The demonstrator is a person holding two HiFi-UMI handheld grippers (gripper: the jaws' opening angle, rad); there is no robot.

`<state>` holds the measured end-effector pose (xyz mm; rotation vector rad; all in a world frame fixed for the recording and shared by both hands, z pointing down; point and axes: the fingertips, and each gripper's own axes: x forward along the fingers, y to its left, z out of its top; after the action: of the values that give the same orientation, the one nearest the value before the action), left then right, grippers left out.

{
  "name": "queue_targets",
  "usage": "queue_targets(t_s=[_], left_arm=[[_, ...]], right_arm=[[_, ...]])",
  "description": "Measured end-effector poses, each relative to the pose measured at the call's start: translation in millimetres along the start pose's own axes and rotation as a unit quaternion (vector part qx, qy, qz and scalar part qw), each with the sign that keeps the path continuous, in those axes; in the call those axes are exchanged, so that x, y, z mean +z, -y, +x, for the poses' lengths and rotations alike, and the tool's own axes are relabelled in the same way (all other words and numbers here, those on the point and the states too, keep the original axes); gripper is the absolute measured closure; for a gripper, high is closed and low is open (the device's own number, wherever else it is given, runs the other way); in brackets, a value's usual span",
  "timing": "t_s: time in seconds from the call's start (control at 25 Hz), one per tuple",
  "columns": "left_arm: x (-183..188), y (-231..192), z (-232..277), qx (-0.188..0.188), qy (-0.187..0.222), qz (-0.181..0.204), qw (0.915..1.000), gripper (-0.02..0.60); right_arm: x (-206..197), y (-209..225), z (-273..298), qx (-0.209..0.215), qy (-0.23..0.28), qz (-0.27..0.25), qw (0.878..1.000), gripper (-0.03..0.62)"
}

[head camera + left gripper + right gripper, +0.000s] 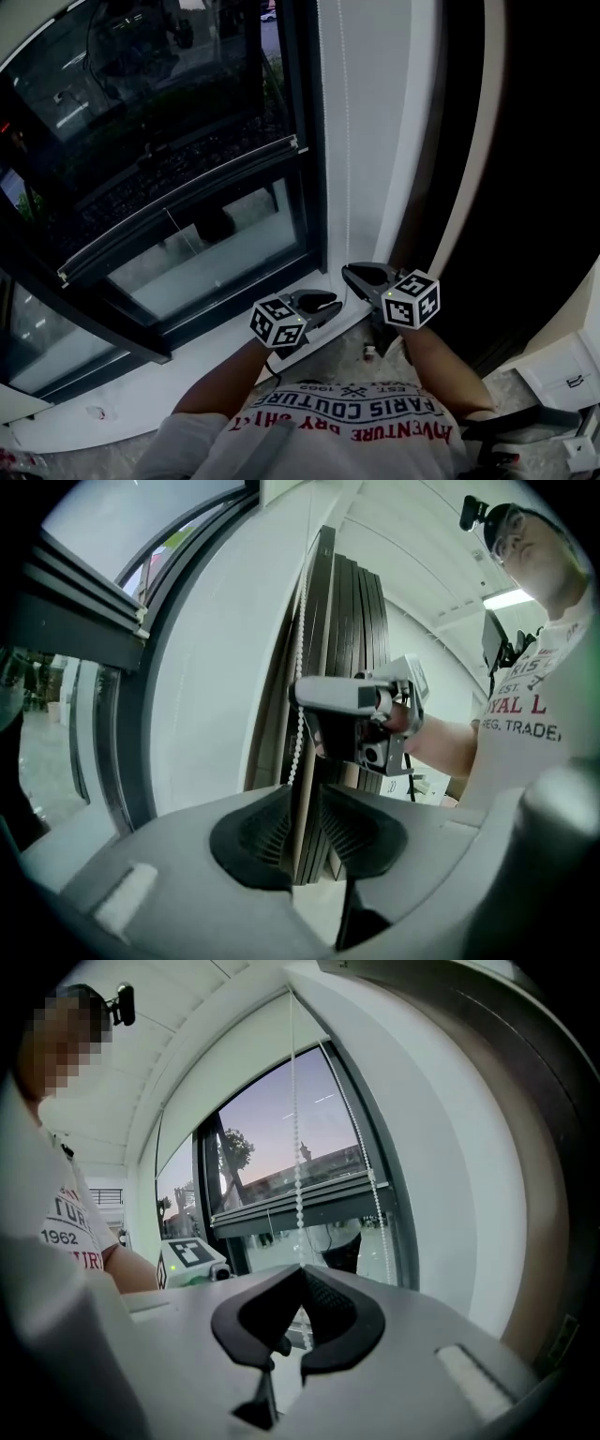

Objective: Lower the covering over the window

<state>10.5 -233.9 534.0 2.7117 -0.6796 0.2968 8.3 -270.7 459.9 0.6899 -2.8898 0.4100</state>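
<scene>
A white bead chain (342,141) hangs down the white wall beside the window. My right gripper (352,275) is shut on one strand of it (298,1176), the beads running straight into the pinched tips (302,1271). A second strand (372,1185) hangs free to the right. My left gripper (326,302) sits just below and left of the right one. Its jaws stand open (305,794), with the chain (300,696) dropping to the gap between them, not pressed. The dark see-through shade ends at a bottom rail (178,208) partway down the glass.
A white sill (216,361) runs under the dark window frame (309,187). Tall dark panels (525,169) stand edge-on just right of the chain. A white unit (562,375) sits at the lower right. The person's torso is close behind both grippers.
</scene>
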Motion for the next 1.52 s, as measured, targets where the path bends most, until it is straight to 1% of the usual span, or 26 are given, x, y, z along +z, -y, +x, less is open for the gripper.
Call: queue_targets(t_s=[0.12, 0.24, 0.36, 0.52, 0.68, 0.8, 0.92, 0.96, 1.0, 1.04, 1.2, 1.52], left_arm=[[35.9, -3.1, -13.5, -0.003, 0.034, 0.008, 0.9994, 0.486], [86.5, -1.8, -24.1, -0.023, 0.079, 0.009, 0.9965, 0.486], [141.6, -0.1, -28.9, -0.035, 0.111, 0.032, 0.9927, 0.486], [202.7, 6.4, -27.9, -0.041, 0.129, 0.071, 0.9882, 0.486], [238.7, 10.8, -25.0, -0.036, 0.132, 0.103, 0.9852, 0.486], [254.9, 14.4, -25.2, -0.036, 0.13, 0.116, 0.984, 0.488], [262.2, 15.9, -23.7, -0.031, 0.118, 0.12, 0.9852, 0.491], [263.5, 16.0, -23.4, -0.029, 0.115, 0.12, 0.9856, 0.506], [264.6, 16.1, -23.2, -0.027, 0.114, 0.12, 0.9859, 0.542], [265.2, 16.4, -23.1, -0.028, 0.113, 0.117, 0.9863, 0.552], [264.7, 15.5, -24.0, -0.034, 0.115, 0.09, 0.9887, 0.568], [259.6, 12.2, -29.1, -0.02, 0.116, 0.094, 0.9886, 0.572]], right_arm=[[-0.2, 0.4, -0.1, 0.0, -0.001, 0.001, 1.0, 0.591], [-0.2, 0.1, -0.7, 0.004, -0.002, 0.001, 1.0, 0.591], [0.1, -1.1, -0.6, 0.007, 0.002, 0.005, 1.0, 0.591], [-1.0, -4.2, 0.0, 0.012, 0.003, 0.004, 1.0, 0.591], [-1.7, -3.2, -1.4, 0.011, 0.007, 0.003, 1.0, 0.591], [-1.5, -1.9, -2.3, 0.008, 0.009, 0.004, 1.0, 0.591], [-2.4, -1.8, -3.1, 0.008, 0.007, 0.005, 1.0, 0.591], [-2.6, -1.6, -3.7, 0.008, 0.007, 0.006, 1.0, 0.591], [-2.5, -1.4, -4.2, 0.008, 0.007, 0.006, 1.0, 0.591], [-2.2, -1.2, -4.6, 0.008, 0.008, 0.007, 1.0, 0.591], [-1.7, -2.5, -4.7, 0.01, 0.011, 0.008, 1.0, 0.591], [-5.2, -4.4, -3.7, 0.012, 0.015, 0.015, 1.0, 0.591]])
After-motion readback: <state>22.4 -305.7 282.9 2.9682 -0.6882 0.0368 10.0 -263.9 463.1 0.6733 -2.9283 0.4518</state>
